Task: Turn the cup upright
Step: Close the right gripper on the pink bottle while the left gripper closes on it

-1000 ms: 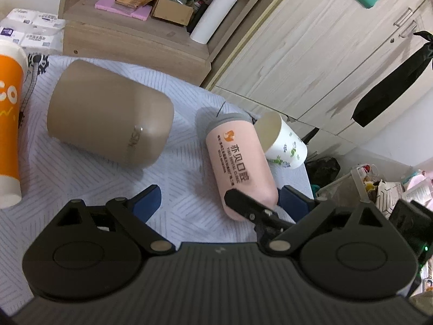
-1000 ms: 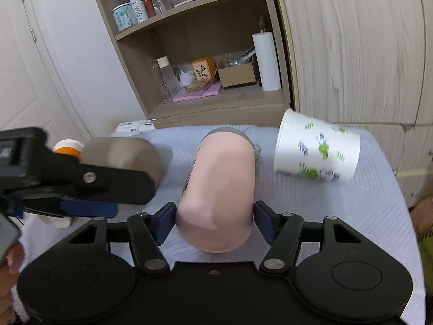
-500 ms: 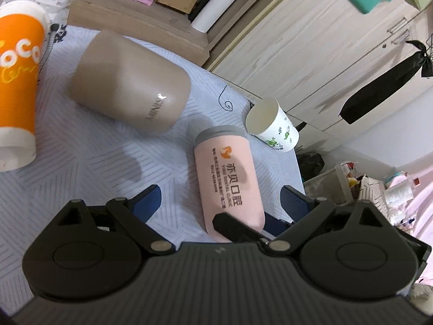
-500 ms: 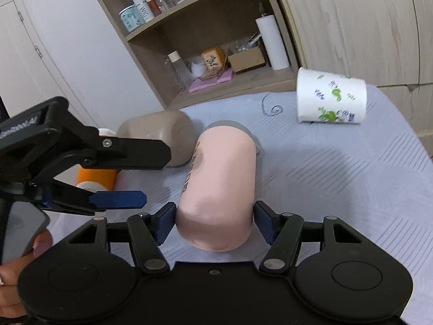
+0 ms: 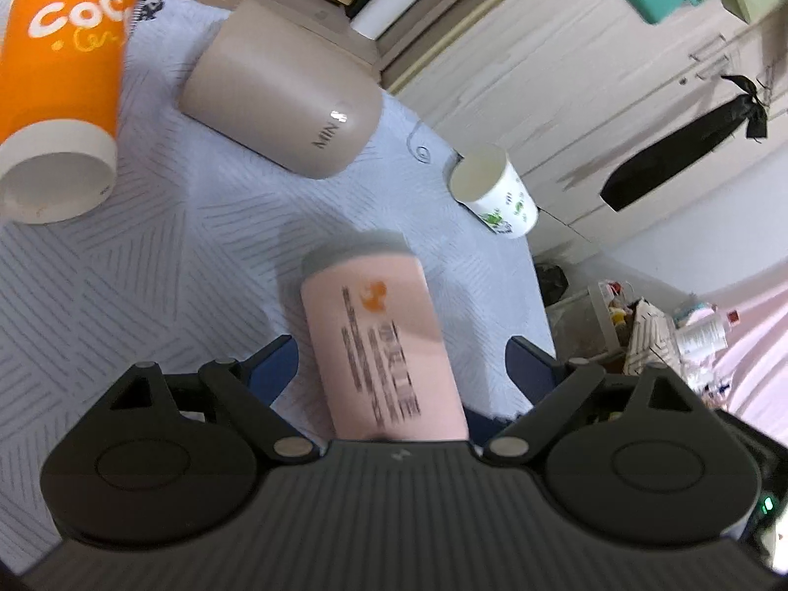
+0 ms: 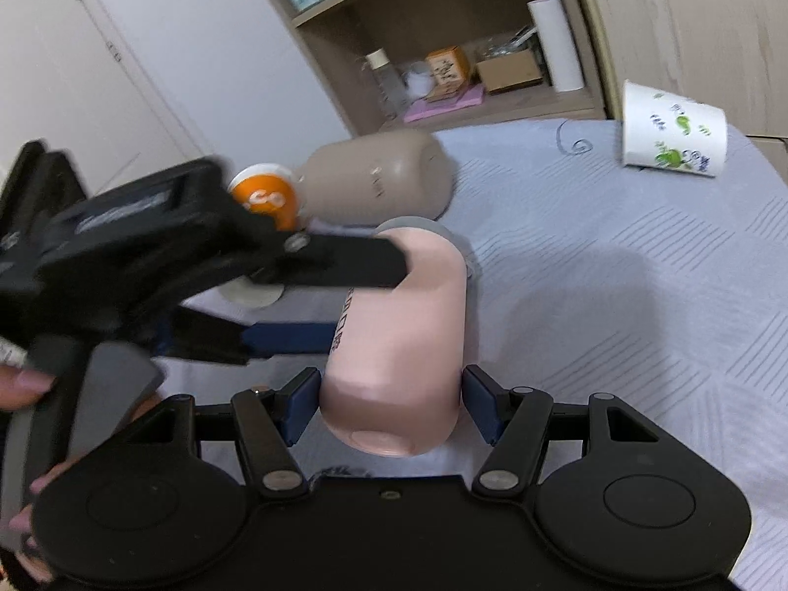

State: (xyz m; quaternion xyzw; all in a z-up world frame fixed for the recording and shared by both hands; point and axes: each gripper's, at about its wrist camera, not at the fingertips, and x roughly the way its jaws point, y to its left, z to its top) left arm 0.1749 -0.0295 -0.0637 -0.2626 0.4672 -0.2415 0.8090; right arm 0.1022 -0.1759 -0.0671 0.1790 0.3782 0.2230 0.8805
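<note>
Left claw (image 5: 401,369) has moved astride the pink cup (image 5: 379,344).

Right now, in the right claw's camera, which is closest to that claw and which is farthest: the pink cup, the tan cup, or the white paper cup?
1. Pink cup: gripped in the right claw.
2. Tan cup: lying behind it, left.
3. White paper cup: on its side, far right.
</note>
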